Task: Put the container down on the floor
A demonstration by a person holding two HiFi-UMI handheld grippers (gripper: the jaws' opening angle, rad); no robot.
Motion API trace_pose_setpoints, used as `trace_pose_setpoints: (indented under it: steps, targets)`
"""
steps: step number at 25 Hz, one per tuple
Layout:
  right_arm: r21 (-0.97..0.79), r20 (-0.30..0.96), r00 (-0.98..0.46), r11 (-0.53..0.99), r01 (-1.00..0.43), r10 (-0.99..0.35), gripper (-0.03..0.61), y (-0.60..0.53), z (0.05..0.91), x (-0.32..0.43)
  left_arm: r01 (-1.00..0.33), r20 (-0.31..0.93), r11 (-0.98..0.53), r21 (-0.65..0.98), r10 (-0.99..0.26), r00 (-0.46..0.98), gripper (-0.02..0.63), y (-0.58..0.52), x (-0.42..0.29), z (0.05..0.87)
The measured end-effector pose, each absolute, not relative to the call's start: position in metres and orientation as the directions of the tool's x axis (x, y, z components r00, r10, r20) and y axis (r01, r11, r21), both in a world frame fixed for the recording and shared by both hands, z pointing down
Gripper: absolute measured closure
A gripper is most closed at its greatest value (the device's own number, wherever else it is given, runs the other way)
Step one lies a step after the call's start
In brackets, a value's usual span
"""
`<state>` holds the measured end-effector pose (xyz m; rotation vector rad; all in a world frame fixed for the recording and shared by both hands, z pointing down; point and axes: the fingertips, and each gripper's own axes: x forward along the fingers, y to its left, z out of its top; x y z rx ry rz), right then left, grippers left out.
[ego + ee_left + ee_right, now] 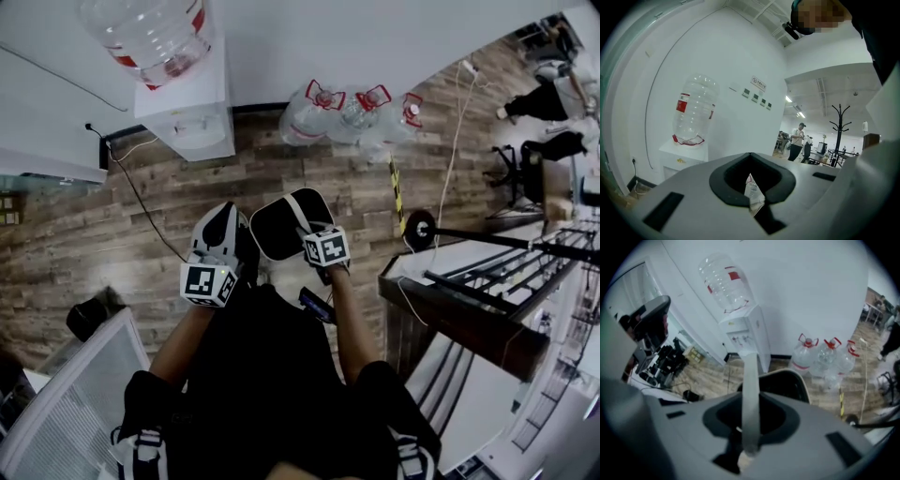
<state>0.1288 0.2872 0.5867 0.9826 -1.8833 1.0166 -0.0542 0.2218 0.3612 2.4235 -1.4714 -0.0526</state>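
The container, a clear water jug with a red label [155, 33], stands upside down on a white water dispenser [192, 117] against the wall. It also shows in the left gripper view [693, 110] and the right gripper view [725, 280]. Both grippers are held close to the person's body, well short of the dispenser and holding nothing. My right gripper [291, 220] has its black-lined paddles apart, with only floor between them [766, 380]. My left gripper [225, 239] shows its white shell, and how its jaws stand is hidden.
Three empty jugs [352, 112] stand on the wood floor by the wall, right of the dispenser. A black cable [141, 202] runs across the floor on the left. A coat-stand base [419, 228] and a dark railing [487, 281] are on the right, and a white desk edge [75, 394] at lower left.
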Motion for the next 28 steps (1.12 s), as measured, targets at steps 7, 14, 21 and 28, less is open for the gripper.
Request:
trace_pose_setpoints:
  steps: [7, 14, 21, 28]
  targets:
    - [-0.302, 0.875, -0.423, 0.417, -0.857, -0.236, 0.469, 0.227, 0.580, 0.116, -0.864, 0.136, -0.418, 0.280, -0.874, 0.467, 0.588, 0.150, -0.072, 0.367]
    - [-0.314, 0.877, -0.441, 0.466, -0.827, -0.192, 0.469, 0.171, 0.579, 0.094, -0.870, 0.127, -0.387, 0.304, -0.889, 0.440, 0.588, 0.080, -0.099, 0.370]
    - [-0.297, 0.874, -0.453, 0.542, -0.786, -0.176, 0.469, 0.123, 0.571, 0.086, -0.872, 0.115, -0.365, 0.327, -0.900, 0.420, 0.588, 0.047, -0.111, 0.368]
    - [-0.263, 0.883, -0.443, 0.613, -0.745, -0.159, 0.469, 0.085, 0.577, 0.081, -0.882, 0.116, -0.360, 0.305, -0.905, 0.409, 0.588, 0.039, -0.105, 0.368]
